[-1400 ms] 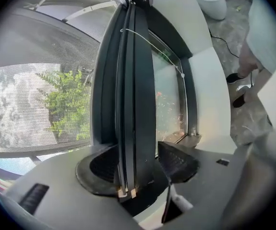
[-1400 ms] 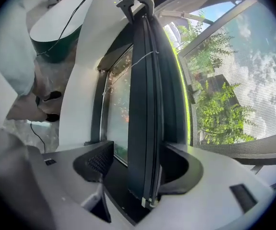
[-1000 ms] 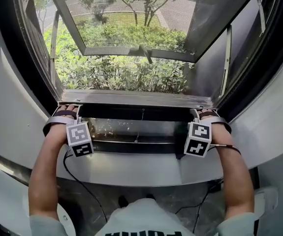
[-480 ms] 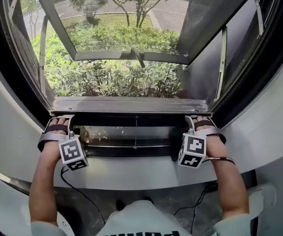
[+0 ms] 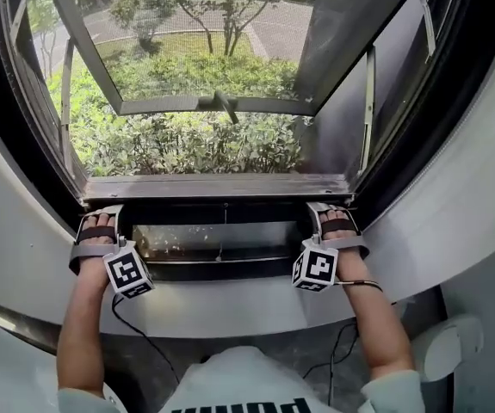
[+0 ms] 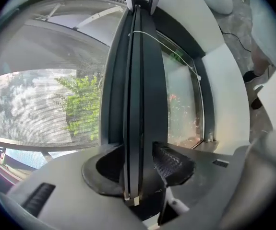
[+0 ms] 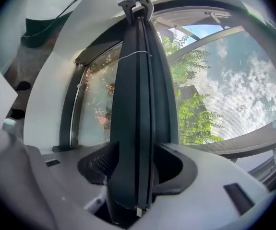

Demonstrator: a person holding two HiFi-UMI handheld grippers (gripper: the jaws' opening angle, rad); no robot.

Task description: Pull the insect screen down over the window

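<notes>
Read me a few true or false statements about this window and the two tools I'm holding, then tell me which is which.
1. The left tool and right tool sit at opposite ends of the screen's bottom bar. True. Both tools' jaws are closing, with the bar between them.
2. The window sash is shut tight. False. The window sash is swung outward and open.
3. A thin cord hangs near the middle of the bar. True.
4. Only bare pavement lies right below the window outside. False. Green shrubs fill that area.
</notes>
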